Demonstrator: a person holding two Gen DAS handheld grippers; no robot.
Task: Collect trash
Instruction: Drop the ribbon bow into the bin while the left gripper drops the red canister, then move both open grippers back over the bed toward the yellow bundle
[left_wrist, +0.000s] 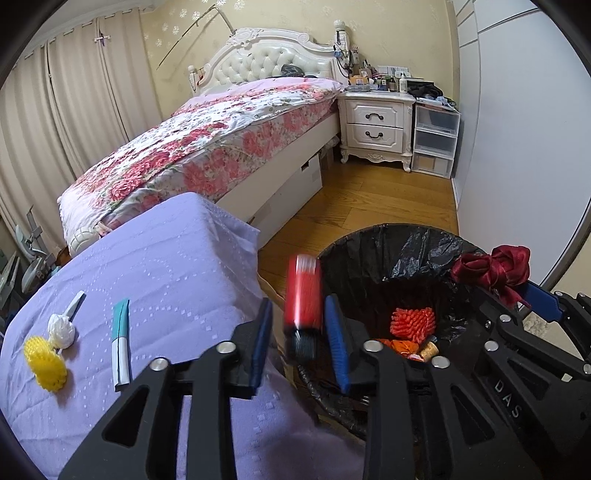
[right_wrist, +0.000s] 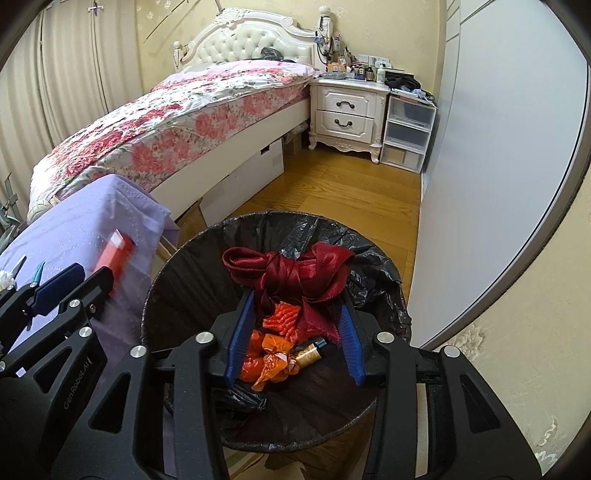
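**Left gripper**: jaws partly open. The red box, with a black end and blurred, stands between the blue pads with a sliver of gap on either side; it does not look gripped. It hangs beside the near-left rim of the bin, at the edge of the purple cloth.

**Right gripper**: jaws partly open over the bin mouth. The dark red ribbon bow lies across its fingertips; whether the pads press on it cannot be told.

**Handling, judged.** Red box: light, stiff, smooth-sided; best taken across its flat faces at mid-length. Ribbon bow: soft, limp and prone to snag on the pads; best pinched at the knot.

**Bin**: black liner, already holding an orange mesh piece, crumpled orange wrappers and a small gold-capped bottle.

**On the cloth, uncollected:** yellow mesh ball, white wad, teal-and-white pen.

**Beyond:** floral bed, white nightstand.

**View differences.** The left wrist view alone shows the gaps around the box and the yellow ball. The right wrist view alone shows the full bin floor and the ribbon against both pads; there the box appears only as a red smear over the cloth edge.
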